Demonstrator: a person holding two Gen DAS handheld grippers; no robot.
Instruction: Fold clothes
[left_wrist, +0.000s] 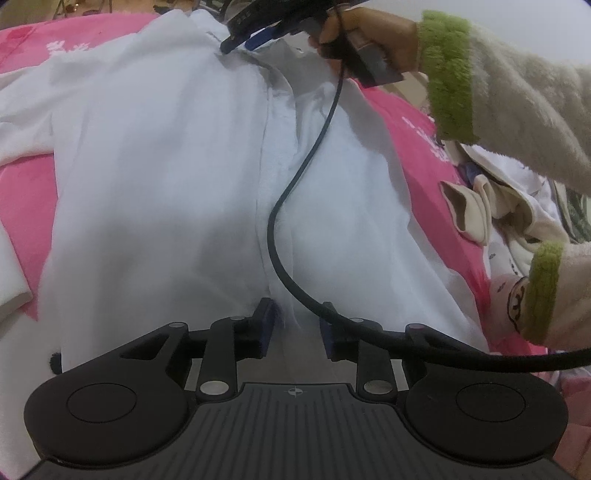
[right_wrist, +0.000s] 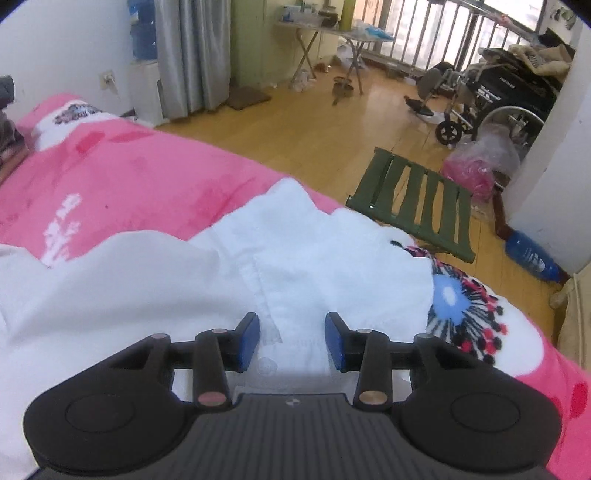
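Lying across the pink blanket (right_wrist: 122, 184), the white shirt (left_wrist: 166, 177) sits between both released tongs, left (left_wrist: 295, 328) and right (right_wrist: 291, 341).

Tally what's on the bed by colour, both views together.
White: 1, the shirt spread flat.
Pink: 1, the bedcover beneath it.
Cream: 1, a crumpled garment at the side.
Total: 3.

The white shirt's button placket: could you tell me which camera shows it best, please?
The left wrist view: the white shirt lies spread on the pink blanket, its placket running from near the left gripper to the collar. The right wrist view shows only the collar end by the right gripper.
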